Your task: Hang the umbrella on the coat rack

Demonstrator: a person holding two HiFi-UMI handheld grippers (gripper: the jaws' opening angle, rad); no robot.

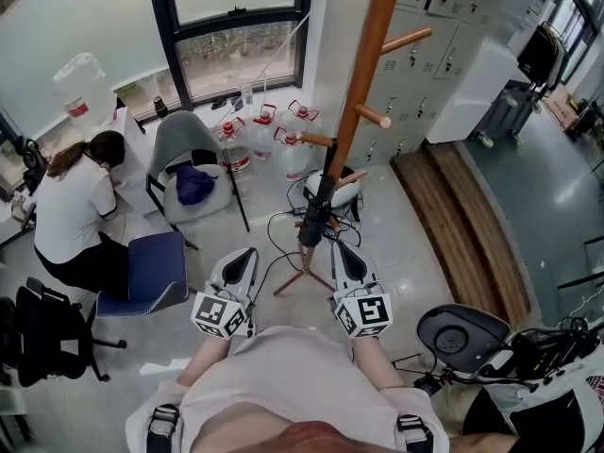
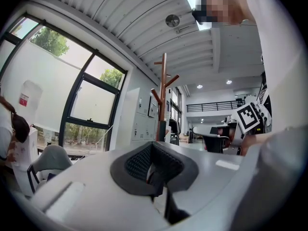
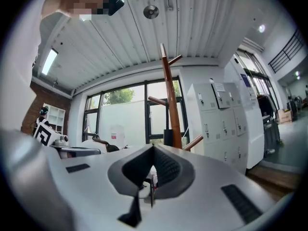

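Two grippers: left gripper and right gripper, level, side by side close to the person's chest, both well short of the rack.
Left jaws: pads pressed together, nothing between them.
Right jaws: also fully closed and empty.
Umbrella: black, folded, hanging upright against the pole of the wooden coat rack. Its top is up among the lower pegs, but I cannot tell which peg carries it.
Why it sits so: hung from its top end, it dangles along the pole with its lower end above the rack feet. My reading is that its weight keeps it there.
Why the grippers sit so: both empty and apart from the rack, so the hang looks done.
Left edge: grey chair and blue chair, with a seated person beyond.
Behind the rack: water bottles under the window.
Right edge: wooden platform, with a scooter near the person.
Floor hazard: cables lying around the rack's base.
Open room: bare floor between the grippers and the rack feet. Straight back looks the freest way out.
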